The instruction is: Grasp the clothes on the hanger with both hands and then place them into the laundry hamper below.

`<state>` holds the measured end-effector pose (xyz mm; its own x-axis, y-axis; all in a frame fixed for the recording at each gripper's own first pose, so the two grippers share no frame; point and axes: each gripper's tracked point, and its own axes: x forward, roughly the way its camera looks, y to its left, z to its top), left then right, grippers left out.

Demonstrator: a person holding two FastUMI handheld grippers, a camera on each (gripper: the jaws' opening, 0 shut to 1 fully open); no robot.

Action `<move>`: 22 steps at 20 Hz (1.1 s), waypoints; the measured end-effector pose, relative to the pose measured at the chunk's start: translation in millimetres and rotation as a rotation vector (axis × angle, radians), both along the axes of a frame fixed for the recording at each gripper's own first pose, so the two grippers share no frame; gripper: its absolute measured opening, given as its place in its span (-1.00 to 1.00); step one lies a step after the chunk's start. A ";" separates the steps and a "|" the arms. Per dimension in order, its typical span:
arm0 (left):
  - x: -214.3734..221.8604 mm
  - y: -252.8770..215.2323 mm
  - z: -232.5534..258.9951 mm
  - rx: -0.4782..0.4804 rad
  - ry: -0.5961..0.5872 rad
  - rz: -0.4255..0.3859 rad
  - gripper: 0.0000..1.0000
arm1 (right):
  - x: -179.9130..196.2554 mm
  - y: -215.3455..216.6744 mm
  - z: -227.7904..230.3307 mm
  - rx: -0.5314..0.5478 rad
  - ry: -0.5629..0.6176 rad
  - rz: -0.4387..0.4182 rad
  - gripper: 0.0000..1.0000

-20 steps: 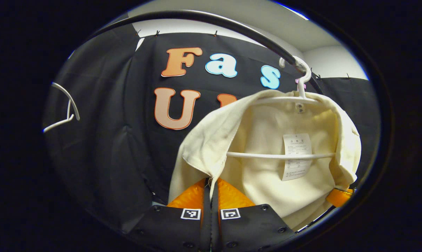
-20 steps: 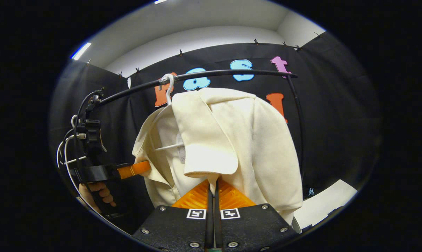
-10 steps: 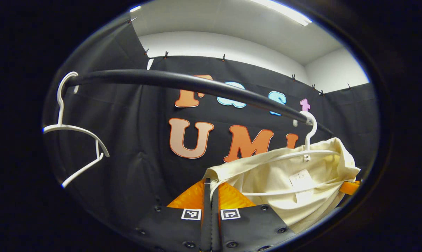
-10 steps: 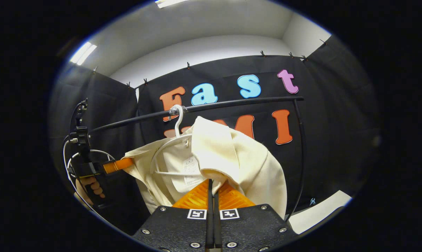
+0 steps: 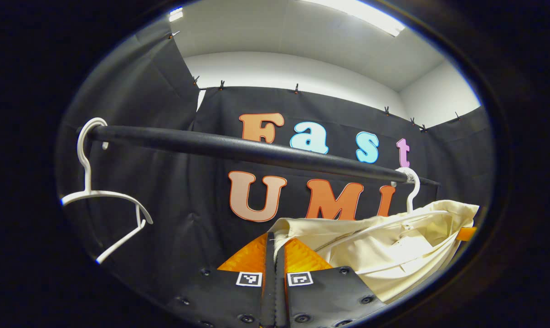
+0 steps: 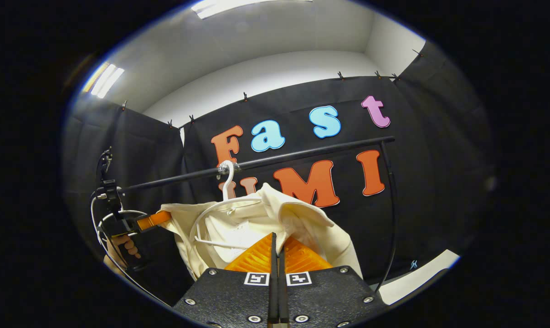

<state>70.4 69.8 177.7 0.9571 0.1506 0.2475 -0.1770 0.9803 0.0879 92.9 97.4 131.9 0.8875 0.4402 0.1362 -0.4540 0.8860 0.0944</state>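
A cream garment hangs on a white hanger hooked over a black rail. My left gripper is shut on the garment's left shoulder edge, with cloth pinched between its orange fingers. In the right gripper view, the garment bunches around the hanger, and my right gripper is shut on its other shoulder. The left gripper shows there at the garment's far side, held by a hand. The right gripper's orange finger peeks past the cloth.
An empty white hanger hangs at the rail's left end. The rail bends down into an upright post on the right. A white surface lies low at the right.
Both grippers have risen toward the rail with the garment's shoulders in them. The cloth now bunches up around the hanger instead of hanging long.
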 end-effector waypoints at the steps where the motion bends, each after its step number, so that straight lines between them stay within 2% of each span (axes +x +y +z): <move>1: 0.1 5.9 3.5 0.012 -0.005 0.018 -0.88 | 2.5 -8.0 4.6 0.021 -0.003 -0.004 -1.00; 2: -1.0 16.2 9.0 0.027 -0.015 0.052 -0.88 | 3.5 -21.8 17.2 0.053 -0.024 -0.013 -1.00; 4: -3.9 22.0 12.8 -0.004 -0.027 0.046 -0.87 | 5.2 -49.8 39.9 0.092 -0.058 -0.052 -1.00; 6: -2.7 23.2 15.6 -0.015 -0.031 0.041 -0.87 | 15.4 -61.2 38.8 0.062 -0.052 -0.069 -1.00; 11: 5.4 21.9 39.0 0.073 -0.069 0.062 -0.88 | 42.8 -74.5 44.8 0.035 -0.038 -0.098 -1.00; 15: 15.9 32.4 29.4 0.108 -0.037 0.091 -0.88 | 66.3 -84.4 33.1 -0.002 -0.013 -0.124 -1.00; 22: 28.2 38.0 -0.1 0.078 0.013 0.095 -0.87 | 77.5 -89.8 -2.9 0.014 0.064 -0.102 -1.00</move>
